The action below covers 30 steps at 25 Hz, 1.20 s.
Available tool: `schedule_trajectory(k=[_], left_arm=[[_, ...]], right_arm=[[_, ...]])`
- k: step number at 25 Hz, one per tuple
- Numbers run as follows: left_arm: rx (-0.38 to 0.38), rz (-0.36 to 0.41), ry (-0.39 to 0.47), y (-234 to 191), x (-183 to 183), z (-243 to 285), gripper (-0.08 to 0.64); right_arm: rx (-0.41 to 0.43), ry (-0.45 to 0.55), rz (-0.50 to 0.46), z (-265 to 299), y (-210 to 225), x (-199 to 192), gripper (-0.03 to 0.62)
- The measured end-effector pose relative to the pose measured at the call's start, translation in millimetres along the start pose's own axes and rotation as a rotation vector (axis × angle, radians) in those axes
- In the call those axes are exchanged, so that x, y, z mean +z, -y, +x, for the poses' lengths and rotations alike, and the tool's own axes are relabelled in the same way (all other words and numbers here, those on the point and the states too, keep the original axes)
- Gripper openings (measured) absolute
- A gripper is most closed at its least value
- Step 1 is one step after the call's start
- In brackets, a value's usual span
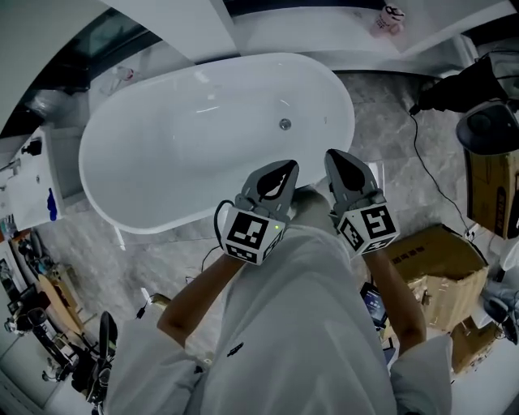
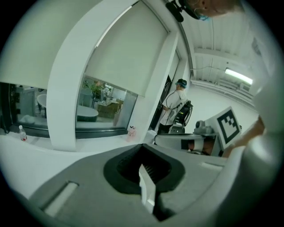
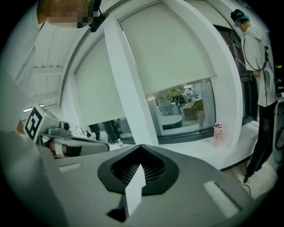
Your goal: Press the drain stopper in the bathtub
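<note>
The white oval bathtub (image 1: 162, 154) fills the upper half of the head view, and its small round metal drain stopper (image 1: 285, 124) sits on the tub floor toward the right end. Both grippers are held close to the person's chest, over the tub's near rim and well short of the stopper. My left gripper (image 1: 284, 168) is shut with nothing in it; in its own view the jaws (image 2: 143, 148) meet and face a window wall. My right gripper (image 1: 339, 156) is likewise shut and empty (image 3: 141, 147). Neither gripper view shows the tub.
A pink bottle (image 1: 388, 18) (image 2: 131, 132) (image 3: 217, 133) stands on the white ledge behind the tub. Cardboard boxes (image 1: 434, 259) and dark equipment (image 1: 486, 105) with a cable (image 1: 422, 162) lie on the right. Another person (image 2: 171, 108) (image 3: 259, 66) stands nearby. Clutter lines the left floor.
</note>
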<state>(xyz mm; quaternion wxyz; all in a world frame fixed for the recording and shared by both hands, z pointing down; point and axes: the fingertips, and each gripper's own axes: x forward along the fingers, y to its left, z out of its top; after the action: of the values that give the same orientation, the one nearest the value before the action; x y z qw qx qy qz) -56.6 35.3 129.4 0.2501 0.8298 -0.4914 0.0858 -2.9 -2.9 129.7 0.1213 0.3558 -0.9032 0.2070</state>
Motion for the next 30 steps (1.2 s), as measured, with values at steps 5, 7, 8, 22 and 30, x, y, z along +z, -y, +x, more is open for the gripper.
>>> schedule_trajectory(k=[5,7,8,22,30], left_arm=[[0.021,-0.017,0.069,1,29,-35,0.003],[0.025,-0.014,0.084,3,36,-44,0.003],[0.024,-0.011,0.09,3,40,-48,0.003],[0.07,0.049,0.153,-13,65,-81,0.003],[0.042,0.092,0.116,-1,68,-65,0.003]], right_arm=[[0.031,0.023,-0.019,-15,-25,19,0.003],[0.048,0.037,-0.02,-22,-34,28,0.003],[0.052,0.042,-0.014,-25,-39,31,0.003],[-0.039,0.11,-0.085,-22,-111,64,0.003],[-0.017,0.133,-0.18,-27,-114,75,0.003]])
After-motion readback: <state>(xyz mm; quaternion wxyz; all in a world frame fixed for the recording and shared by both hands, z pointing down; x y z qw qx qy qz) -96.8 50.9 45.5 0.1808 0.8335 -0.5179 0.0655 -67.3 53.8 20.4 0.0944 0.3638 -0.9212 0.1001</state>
